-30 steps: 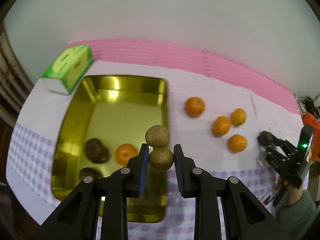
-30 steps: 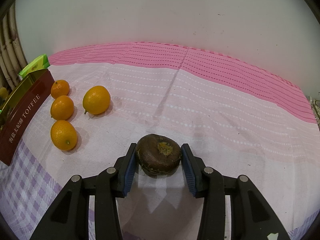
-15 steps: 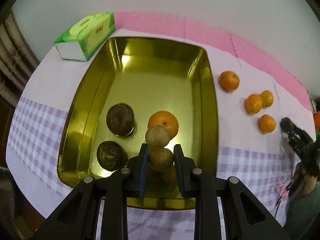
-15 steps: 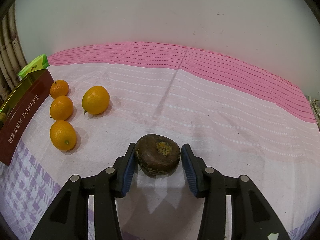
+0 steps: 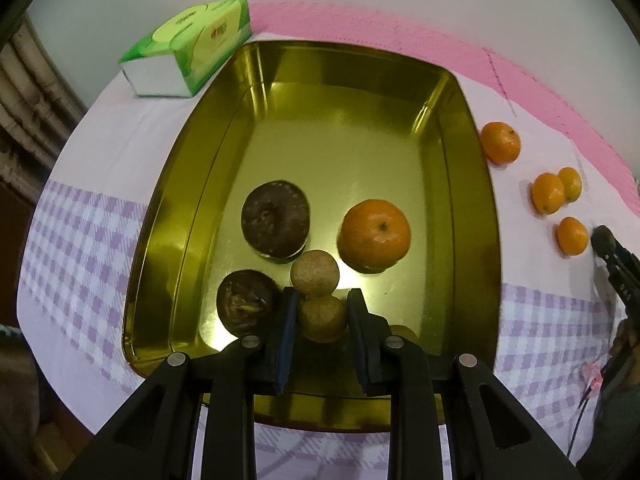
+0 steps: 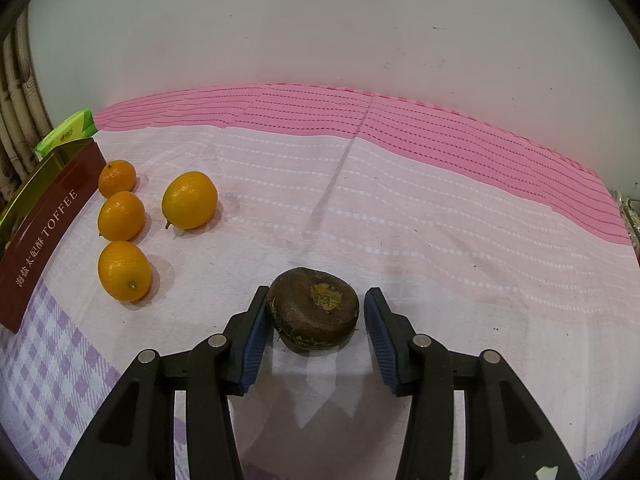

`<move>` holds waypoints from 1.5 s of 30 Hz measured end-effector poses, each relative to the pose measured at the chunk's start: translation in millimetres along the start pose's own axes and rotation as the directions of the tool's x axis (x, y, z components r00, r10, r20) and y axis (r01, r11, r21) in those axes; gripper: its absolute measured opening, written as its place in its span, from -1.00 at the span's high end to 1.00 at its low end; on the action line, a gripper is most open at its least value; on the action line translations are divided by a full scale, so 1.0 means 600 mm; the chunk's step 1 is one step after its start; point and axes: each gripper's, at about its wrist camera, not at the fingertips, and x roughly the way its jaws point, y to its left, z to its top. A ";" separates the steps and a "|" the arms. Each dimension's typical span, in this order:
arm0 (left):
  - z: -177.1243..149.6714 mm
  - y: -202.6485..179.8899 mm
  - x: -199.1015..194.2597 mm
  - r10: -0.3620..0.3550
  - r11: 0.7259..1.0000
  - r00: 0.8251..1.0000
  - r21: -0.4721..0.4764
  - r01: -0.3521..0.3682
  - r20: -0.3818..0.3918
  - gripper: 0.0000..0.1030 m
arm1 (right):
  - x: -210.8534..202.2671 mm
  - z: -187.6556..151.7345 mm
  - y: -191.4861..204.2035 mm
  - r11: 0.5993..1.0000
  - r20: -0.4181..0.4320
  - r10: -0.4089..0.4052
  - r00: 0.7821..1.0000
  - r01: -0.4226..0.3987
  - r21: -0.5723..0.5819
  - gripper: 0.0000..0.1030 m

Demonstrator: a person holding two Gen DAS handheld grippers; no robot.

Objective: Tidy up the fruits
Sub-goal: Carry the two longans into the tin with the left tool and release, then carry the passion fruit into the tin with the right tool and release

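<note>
Two tan round fruits, joined as a pair: lower tan fruit (image 5: 322, 317) clamped between the narrow left tongs (image 5: 322, 322), upper tan fruit (image 5: 315, 272) jutting past the pads, both low in the centre of the left wrist view, over the gold tin (image 5: 472, 208). Inside the tin: a large orange (image 5: 374, 234) right of centre, a dark brown fruit (image 5: 275, 218) left of centre, a second dark fruit (image 5: 247, 302) lower left, just beside the left pad. Right of the tin, on the cloth-covered bench (image 5: 100, 184), four small oranges (image 5: 547, 193) in a loose group. Green tissue pack (image 5: 188, 46) at upper left, touching the tin's far corner. Right tongs seen edge-on at far right of the same view, with part of a sleeve (image 5: 618, 432) below.

In the right wrist view, low centre: a flattened brown fruit (image 6: 314, 309) resting on the bench (image 6: 440, 240) between the right tongs (image 6: 315, 322), jaws opening, left pad touching or nearly touching the skin, right pad clear by a small gap. At left, the four oranges again, the largest orange (image 6: 190, 200) apart from the other three, all beside the tin's maroon side (image 6: 44, 232) marked TOFFEE. Pink striped band along the far edge, white wall (image 6: 320, 20) behind.
</note>
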 end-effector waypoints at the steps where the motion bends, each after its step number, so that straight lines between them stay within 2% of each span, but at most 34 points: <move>1: 0.001 0.001 0.002 0.003 1.000 1.000 0.000 -0.003 -0.004 0.49 | -0.001 0.000 0.001 1.000 0.000 0.000 1.000 0.000 0.000 0.14; 21: -0.007 -0.005 0.009 0.042 0.999 0.999 0.027 -0.042 0.014 0.48 | -0.002 -0.001 0.001 1.000 0.001 0.002 1.000 -0.002 0.002 0.13; 29: -0.014 -0.008 -0.005 0.034 0.999 0.999 0.034 -0.036 0.038 0.45 | -0.002 0.000 -0.003 1.000 0.001 0.007 1.000 -0.007 0.005 0.13; 30: -0.014 -0.008 -0.009 0.032 0.999 0.999 0.031 -0.033 0.041 0.43 | -0.002 0.000 -0.003 1.000 0.001 0.007 1.000 -0.007 0.005 0.14; 32: -0.015 -0.007 -0.016 0.027 0.999 0.998 0.031 -0.029 0.048 0.26 | -0.003 0.001 -0.003 1.000 0.002 0.009 1.000 -0.009 0.005 0.18; 36: -0.019 -0.011 -0.035 0.020 0.999 0.997 0.041 -0.023 0.068 0.04 | -0.005 0.000 -0.003 1.000 0.004 0.011 1.000 -0.011 0.000 0.24; 38: -0.024 -0.014 -0.047 0.014 0.999 0.996 0.051 -0.018 0.088 -0.15 | -0.006 -0.002 -0.003 1.000 0.004 0.011 1.000 -0.011 0.004 0.24; 45: -0.033 -0.018 -0.073 0.017 0.997 0.991 0.068 -0.027 0.132 -0.28 | -0.007 0.000 0.005 1.000 0.003 -0.010 1.000 0.010 0.018 0.25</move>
